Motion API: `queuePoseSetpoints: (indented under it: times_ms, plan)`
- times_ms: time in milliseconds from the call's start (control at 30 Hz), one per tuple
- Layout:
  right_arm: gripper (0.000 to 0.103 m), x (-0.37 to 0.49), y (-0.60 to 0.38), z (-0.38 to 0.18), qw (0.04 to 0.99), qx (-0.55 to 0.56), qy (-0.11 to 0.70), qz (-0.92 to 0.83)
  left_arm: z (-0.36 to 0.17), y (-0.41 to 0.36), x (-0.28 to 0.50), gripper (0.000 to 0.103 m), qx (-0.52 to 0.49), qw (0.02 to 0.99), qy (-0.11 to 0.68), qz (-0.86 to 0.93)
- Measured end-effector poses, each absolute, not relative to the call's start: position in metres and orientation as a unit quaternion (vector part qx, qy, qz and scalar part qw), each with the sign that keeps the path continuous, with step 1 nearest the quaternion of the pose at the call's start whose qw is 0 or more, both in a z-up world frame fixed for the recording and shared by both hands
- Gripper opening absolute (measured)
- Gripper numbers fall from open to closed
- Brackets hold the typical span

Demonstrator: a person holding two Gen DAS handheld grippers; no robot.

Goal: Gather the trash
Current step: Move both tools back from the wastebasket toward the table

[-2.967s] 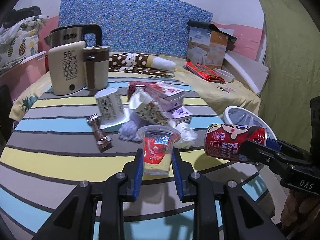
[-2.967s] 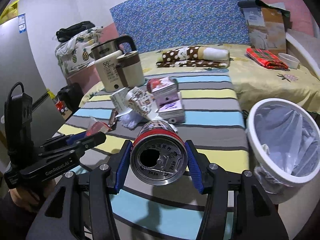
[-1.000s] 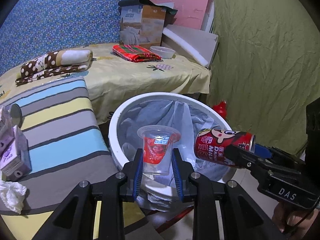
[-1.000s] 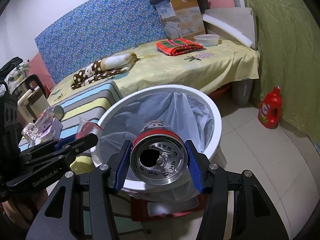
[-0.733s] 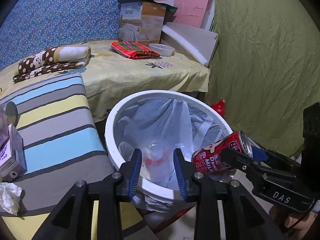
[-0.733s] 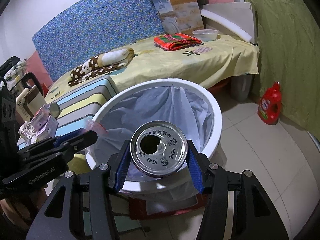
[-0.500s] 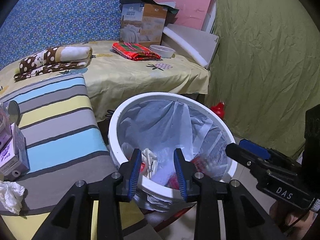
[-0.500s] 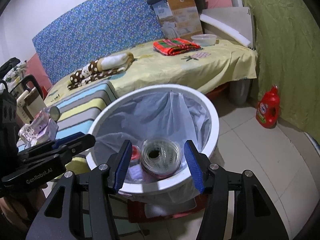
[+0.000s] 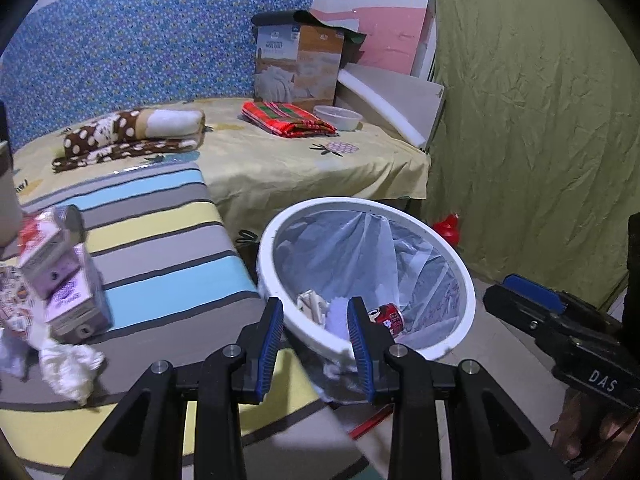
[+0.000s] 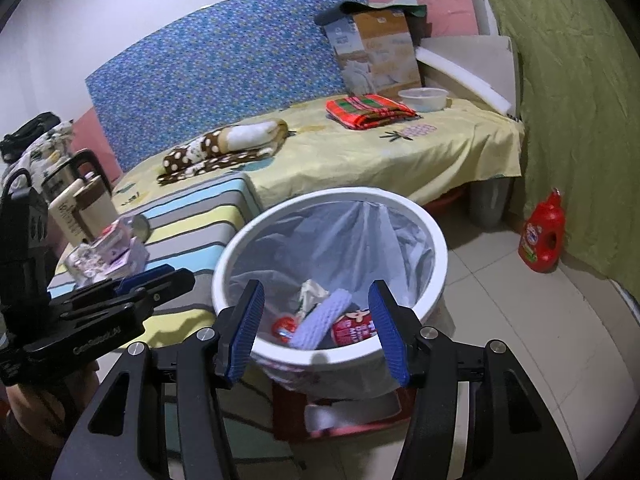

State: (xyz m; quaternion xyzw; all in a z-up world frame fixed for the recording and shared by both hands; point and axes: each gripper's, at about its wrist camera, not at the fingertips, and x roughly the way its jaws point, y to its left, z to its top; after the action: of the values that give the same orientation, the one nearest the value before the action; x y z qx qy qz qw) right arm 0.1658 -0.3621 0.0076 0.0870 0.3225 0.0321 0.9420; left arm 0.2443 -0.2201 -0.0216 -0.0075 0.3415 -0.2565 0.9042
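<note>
A white trash bin (image 9: 460, 264) lined with a clear bag stands beside the striped table; it also shows in the right wrist view (image 10: 436, 236). Inside lie the red milk can (image 10: 354, 330), the plastic cup with a red label (image 10: 284, 327), a purple-white pad and crumpled paper. The can also shows in the left wrist view (image 9: 390, 316). My left gripper (image 9: 316, 330) is open and empty at the bin's near rim. My right gripper (image 10: 316, 320) is open and empty above the bin.
On the striped table (image 9: 160, 240) lie purple cartons (image 9: 68, 292), a tin and white tissue (image 9: 70, 364). A kettle and mug (image 10: 80, 200) stand at its far side. A bed (image 10: 400, 148) lies behind; a red detergent bottle (image 10: 542, 236) stands by the green curtain.
Both grippers carried the cup and the can from the table to over the bin and opened. Cup and can dropped into the bin. The left view has since swung slightly back toward the table.
</note>
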Motion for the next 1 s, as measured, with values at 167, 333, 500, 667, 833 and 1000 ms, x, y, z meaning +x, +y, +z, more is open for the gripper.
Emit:
queuePoseSetpoints:
  times_ms: [167, 333, 500, 667, 833, 1000]
  plan:
    - [0.056, 0.158, -0.344, 0.011, 0.944, 0.071, 0.318, 0.055, -0.014, -0.199, 0.220, 0.033, 0.003, 0.912, 0.329, -0.245]
    - [0.056, 0.153, -0.323, 0.014, 0.946, 0.054, 0.310, 0.083, -0.004, -0.177, 0.197, 0.033, 0.008, 0.920, 0.314, -0.235]
    - [0.056, 0.153, -0.304, 0.015, 0.944, 0.041, 0.309, 0.105, 0.002, -0.151, 0.187, 0.033, -0.002, 0.923, 0.311, -0.225]
    - [0.056, 0.149, -0.287, 0.016, 0.944, 0.028, 0.306, 0.118, 0.004, -0.122, 0.180, 0.033, -0.012, 0.927, 0.313, -0.206]
    - [0.056, 0.149, -0.270, 0.016, 0.942, 0.021, 0.308, 0.134, 0.003, -0.098, 0.171, 0.033, -0.017, 0.932, 0.312, -0.185]
    - [0.056, 0.149, -0.249, 0.014, 0.938, 0.012, 0.311, 0.152, 0.001, -0.073, 0.164, 0.033, -0.017, 0.937, 0.310, -0.160]
